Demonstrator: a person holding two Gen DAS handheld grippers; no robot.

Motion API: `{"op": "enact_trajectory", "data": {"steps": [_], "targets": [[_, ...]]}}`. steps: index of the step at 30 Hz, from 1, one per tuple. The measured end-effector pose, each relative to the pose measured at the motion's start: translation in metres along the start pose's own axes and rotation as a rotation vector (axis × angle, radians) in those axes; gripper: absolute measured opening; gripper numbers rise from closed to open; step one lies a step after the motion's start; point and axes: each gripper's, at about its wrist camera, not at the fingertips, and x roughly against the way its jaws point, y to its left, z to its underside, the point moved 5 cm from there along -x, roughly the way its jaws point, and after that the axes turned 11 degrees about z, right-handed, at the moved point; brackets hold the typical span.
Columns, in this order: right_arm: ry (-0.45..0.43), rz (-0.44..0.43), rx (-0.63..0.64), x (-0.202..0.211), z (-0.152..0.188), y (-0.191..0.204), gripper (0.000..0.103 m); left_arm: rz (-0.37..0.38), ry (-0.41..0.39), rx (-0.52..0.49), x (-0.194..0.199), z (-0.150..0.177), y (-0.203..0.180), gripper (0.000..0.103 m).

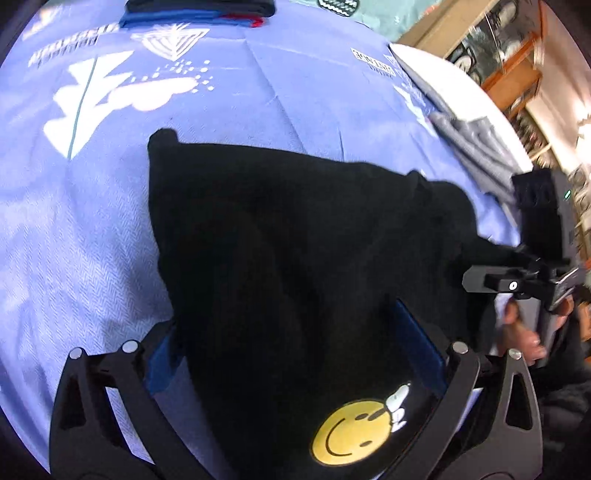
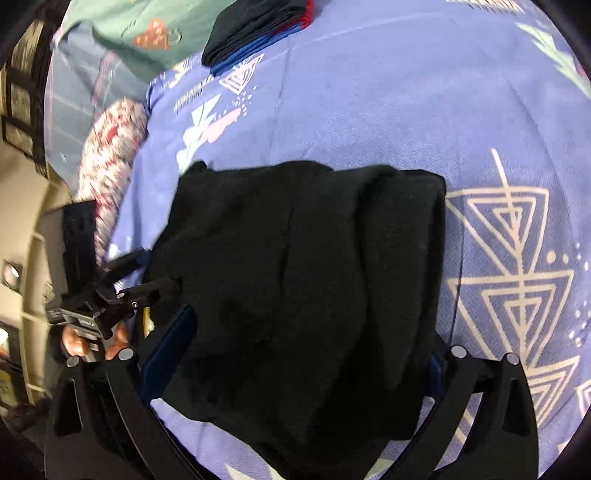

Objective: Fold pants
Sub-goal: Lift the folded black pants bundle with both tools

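Note:
Black pants point(image 1: 295, 236) lie folded into a thick bundle on the blue patterned bedsheet point(image 1: 92, 221), with a yellow smiley print point(image 1: 351, 432) at the near end. My left gripper point(image 1: 288, 325) straddles that end, blue pads wide apart with the cloth between them. It also shows in the right wrist view as the left gripper point(image 2: 147, 273), fingers apart at the bundle's left edge. My right gripper point(image 2: 310, 332) straddles the pants point(image 2: 314, 258) too, jaws wide; black cloth covers most of its right pad. In the left wrist view the right gripper point(image 1: 476, 280) reaches in from the right edge.
A stack of folded dark, blue and red clothes point(image 1: 195, 14) point(image 2: 255, 26) sits at the far end of the bed. Grey cloth point(image 1: 472, 147) and a white edge point(image 1: 443, 74) lie to the right; a green sheet point(image 2: 140, 33) and a floral pillow point(image 2: 110, 147) lie to the left.

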Motion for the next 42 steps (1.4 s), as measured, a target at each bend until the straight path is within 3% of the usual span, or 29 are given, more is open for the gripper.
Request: {"op": "enact_trajectory", "data": {"steps": [1,2,3,5,9,11,13,16,19,21,22,23,24,25,26,27,30,31,32,34,37,42], "targets": [[-0.011,0.044,0.004,0.001,0.0,0.0,0.083,-0.006,-0.009,0.002,0.0,0.0,0.0,0.101],[-0.021,0.089,-0.006,0.003,0.001,-0.006,0.066,-0.006,-0.021,0.01,0.0,0.0,0.0,0.101],[-0.022,0.088,-0.021,0.005,0.003,-0.01,0.055,0.005,-0.039,0.023,0.002,0.001,0.0,0.101],[-0.028,0.06,-0.054,0.01,0.005,-0.017,0.046,0.046,-0.047,0.032,0.004,0.002,-0.005,0.093],[-0.097,0.115,0.004,0.021,0.009,-0.006,0.037,0.008,-0.083,0.048,0.011,0.005,-0.003,0.075],[-0.136,0.119,0.038,0.029,0.009,0.008,0.034,0.018,-0.106,0.073,0.018,0.005,0.0,0.055],[-0.16,0.098,0.062,0.037,0.009,0.017,0.034,0.042,-0.132,0.096,0.029,0.006,0.003,0.047],[-0.159,0.098,0.089,0.038,0.01,0.025,0.034,0.048,-0.13,0.074,0.033,0.01,-0.001,0.046],[-0.109,0.07,0.03,0.025,0.008,0.012,0.041,0.064,-0.076,0.126,0.022,0.012,0.015,0.057],[-0.049,0.012,-0.025,0.01,0.005,-0.002,0.061,0.097,-0.063,0.136,0.02,0.009,0.02,0.06],[-0.012,-0.039,-0.025,0.0,0.004,-0.005,0.067,0.102,-0.052,0.129,0.018,0.007,0.018,0.069],[-0.027,-0.094,-0.014,0.002,0.002,-0.006,0.079,0.113,-0.031,0.118,0.013,0.004,0.015,0.086],[-0.018,-0.154,-0.007,0.001,0.001,-0.007,0.087,0.131,-0.013,0.082,0.006,0.001,0.006,0.095],[-0.013,-0.177,-0.025,0.001,-0.003,-0.007,0.084,0.121,-0.001,0.055,0.001,-0.001,-0.002,0.101],[-0.006,-0.144,-0.042,-0.001,-0.005,-0.006,0.055,0.062,-0.001,0.022,-0.004,-0.001,-0.009,0.1],[0.002,-0.107,-0.033,-0.003,-0.004,-0.004,0.039,0.039,-0.006,0.012,-0.006,-0.001,-0.013,0.099],[-0.048,-0.083,0.005,0.013,0.002,0.006,0.033,0.046,-0.06,0.043,0.006,-0.003,-0.012,0.071],[-0.07,-0.098,0.006,0.024,0.003,0.01,0.032,0.062,-0.077,0.066,0.014,-0.004,-0.009,0.052],[-0.086,-0.109,0.009,0.033,0.003,0.013,0.032,0.093,-0.099,0.093,0.025,-0.007,-0.005,0.042],[-0.118,-0.129,0.033,0.05,0.001,0.021,0.031,0.119,-0.12,0.104,0.038,-0.011,-0.009,0.042],[-0.178,-0.137,0.069,0.077,-0.017,0.042,0.031,0.092,-0.182,0.053,0.062,-0.03,-0.025,0.042],[-0.274,-0.125,0.11,0.107,-0.095,0.067,0.031,0.082,-0.277,0.024,0.104,-0.099,-0.018,0.042]]}}
